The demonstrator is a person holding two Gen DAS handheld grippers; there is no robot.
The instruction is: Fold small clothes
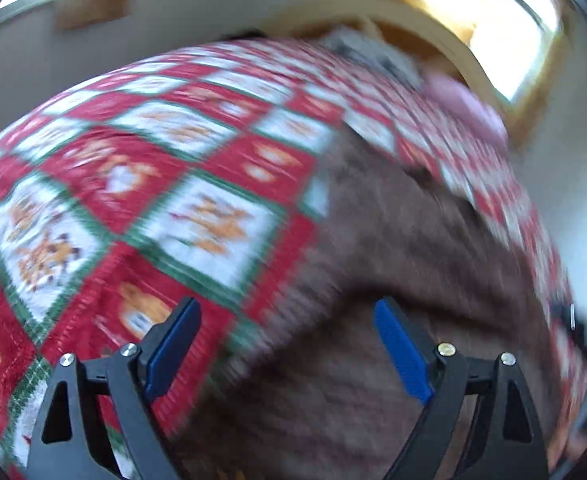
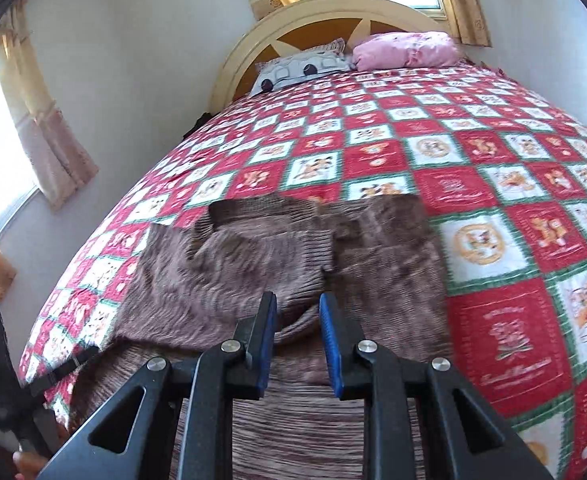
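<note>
A brown knitted sweater (image 2: 277,264) lies partly folded on the red, white and green patchwork quilt (image 2: 473,184). My right gripper (image 2: 296,304) hovers low over the sweater's near part, jaws partly open with a narrow gap, nothing between them. My left gripper (image 1: 287,312) is wide open and empty over the sweater's left edge (image 1: 393,240), where it meets the quilt (image 1: 153,200); this view is motion-blurred. The left gripper's body also shows at the lower left of the right wrist view (image 2: 9,380).
A patterned grey pillow (image 2: 301,66) and a pink pillow (image 2: 405,50) lie against the cream arched headboard (image 2: 333,12). Curtained windows are on the left wall (image 2: 33,100) and behind the bed. The bed's left edge runs close to the wall.
</note>
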